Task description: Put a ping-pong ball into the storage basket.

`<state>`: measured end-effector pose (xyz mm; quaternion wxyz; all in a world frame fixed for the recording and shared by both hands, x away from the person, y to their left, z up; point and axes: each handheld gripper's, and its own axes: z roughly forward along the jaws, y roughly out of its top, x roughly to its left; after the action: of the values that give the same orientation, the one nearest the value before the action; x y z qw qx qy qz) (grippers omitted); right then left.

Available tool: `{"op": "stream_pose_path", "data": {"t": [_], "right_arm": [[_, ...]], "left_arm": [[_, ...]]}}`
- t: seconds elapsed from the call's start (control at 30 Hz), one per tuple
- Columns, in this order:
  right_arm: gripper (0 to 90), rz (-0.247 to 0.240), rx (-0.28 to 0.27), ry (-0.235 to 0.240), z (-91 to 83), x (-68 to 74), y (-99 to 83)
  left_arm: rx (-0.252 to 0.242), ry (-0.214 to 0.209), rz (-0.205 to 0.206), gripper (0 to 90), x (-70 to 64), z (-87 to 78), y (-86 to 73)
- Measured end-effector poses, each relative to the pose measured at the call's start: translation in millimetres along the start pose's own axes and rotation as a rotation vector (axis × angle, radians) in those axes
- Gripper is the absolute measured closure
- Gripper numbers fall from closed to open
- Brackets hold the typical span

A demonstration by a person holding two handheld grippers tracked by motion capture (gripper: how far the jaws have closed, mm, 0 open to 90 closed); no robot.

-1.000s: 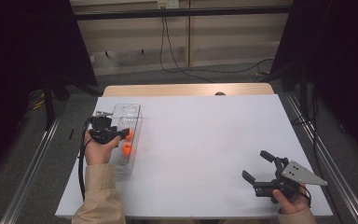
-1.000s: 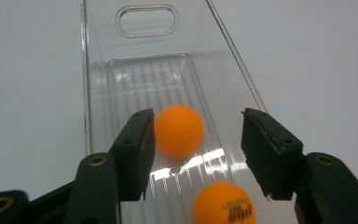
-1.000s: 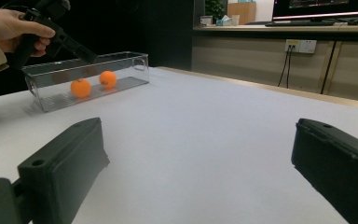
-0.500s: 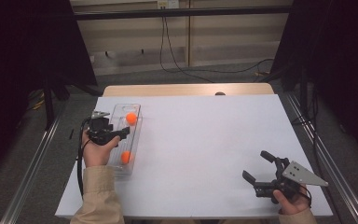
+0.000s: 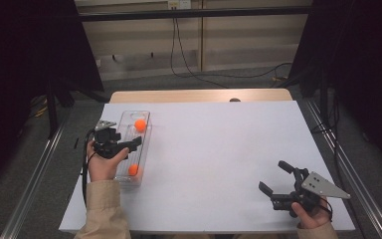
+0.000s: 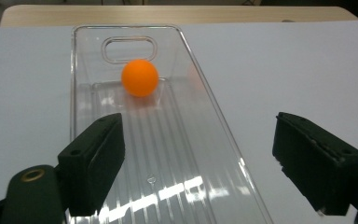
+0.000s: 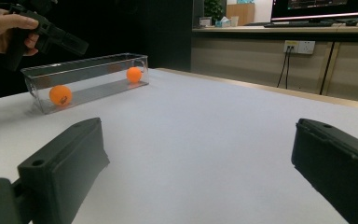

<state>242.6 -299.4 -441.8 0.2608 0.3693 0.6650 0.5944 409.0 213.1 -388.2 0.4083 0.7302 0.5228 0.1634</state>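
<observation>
A clear plastic tray (image 5: 147,142) lies lengthwise at the table's left. One orange ball (image 5: 140,124) rests near the tray's far end and a second orange ball (image 5: 133,170) near its close end. My left gripper (image 5: 132,144) hovers open over the tray's middle, holding nothing. In the left gripper view the far ball (image 6: 140,78) lies ahead of the open left gripper (image 6: 200,140), inside the tray (image 6: 186,154). My right gripper (image 5: 272,175) sits open and empty at the near right. The right gripper view shows the tray (image 7: 88,70) and both balls (image 7: 134,74) (image 7: 60,94) far off to the left.
White paper (image 5: 219,149) covers the table, with a wooden strip (image 5: 199,95) bare at the far edge. A small dark spot (image 5: 235,100) sits on that strip. Metal rails (image 5: 35,179) run along both sides of the table. Cables hang by the back wall.
A second ago both balls lay together by the left gripper's jaws. They have since rolled apart, one to the tray's far end and one to its near end. The right gripper stayed put.
</observation>
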Motion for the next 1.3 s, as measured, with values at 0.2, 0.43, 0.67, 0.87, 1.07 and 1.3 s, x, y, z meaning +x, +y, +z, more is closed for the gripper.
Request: {"op": "stream_pose_path", "data": {"t": [0.2, 0.43, 0.67, 0.87, 1.07, 1.3], "right_arm": [[2.3, -0.001, -0.004, -0.001, -0.3, 0.8, 0.6], [2.3, -0.001, -0.003, -0.002, -0.4, 1.0, 0.5], [2.3, -0.001, -0.002, -0.002, -0.4, 1.0, 0.4], [2.3, -0.004, 0.002, -0.002, -0.1, 1.1, 0.1], [2.3, -0.002, 0.006, -0.001, 0.2, 1.2, -0.3], [2.3, -0.002, 0.006, -0.002, 0.5, 1.6, -0.4]], "left_arm": [[-0.032, -0.02, 0.007, 10.2, -3.1, -2.8, -1.6], [-0.071, -0.042, 0.005, 4.9, -4.4, -5.6, -4.9], [-0.084, -0.062, 0.022, 3.5, -9.4, -7.3, -7.2], [-0.105, -0.071, 0.023, 3.4, -9.2, -9.0, -11.4], [-0.149, -0.078, 0.019, 3.4, -7.5, -17.3, -13.0], [-0.173, -0.094, 0.034, 3.1, -6.4, -23.1, -21.6]]}}
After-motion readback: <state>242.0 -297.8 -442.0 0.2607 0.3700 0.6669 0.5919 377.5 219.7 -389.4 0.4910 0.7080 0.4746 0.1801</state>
